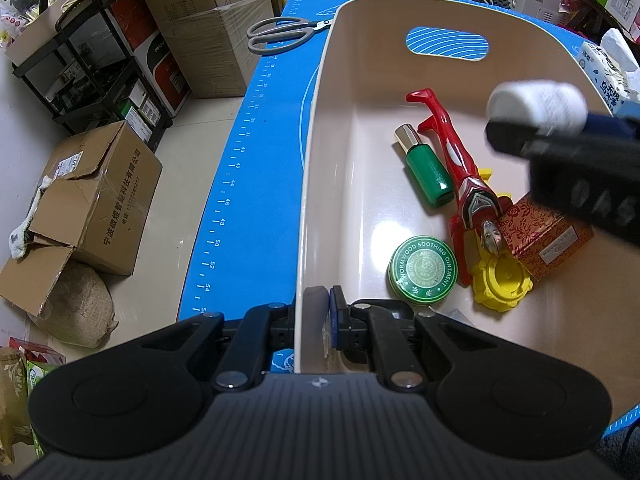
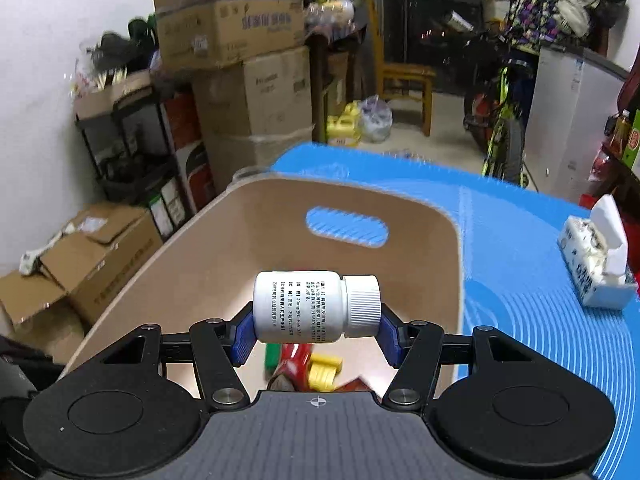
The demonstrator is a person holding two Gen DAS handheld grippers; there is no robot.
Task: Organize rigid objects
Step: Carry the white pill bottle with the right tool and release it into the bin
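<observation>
A beige plastic bin (image 1: 316, 128) stands on the blue mat (image 1: 256, 152). In it lie a green bottle (image 1: 426, 168), a red toy figure (image 1: 460, 168), a round green ointment tin (image 1: 423, 270), a yellow toy part (image 1: 502, 284) and a red patterned box (image 1: 544, 236). My left gripper (image 1: 325, 308) is shut on the bin's near left wall. My right gripper (image 2: 316, 330) is shut on a white pill bottle (image 2: 316, 306), held sideways above the bin (image 2: 192, 264); it shows blurred in the left wrist view (image 1: 536, 106).
Grey scissors (image 1: 280, 32) lie on the mat beyond the bin's far left corner. A tissue pack (image 2: 596, 264) sits on the mat to the right. Cardboard boxes (image 1: 96, 200), a black shelf (image 1: 92, 76) and a bicycle (image 2: 500, 120) stand around the table.
</observation>
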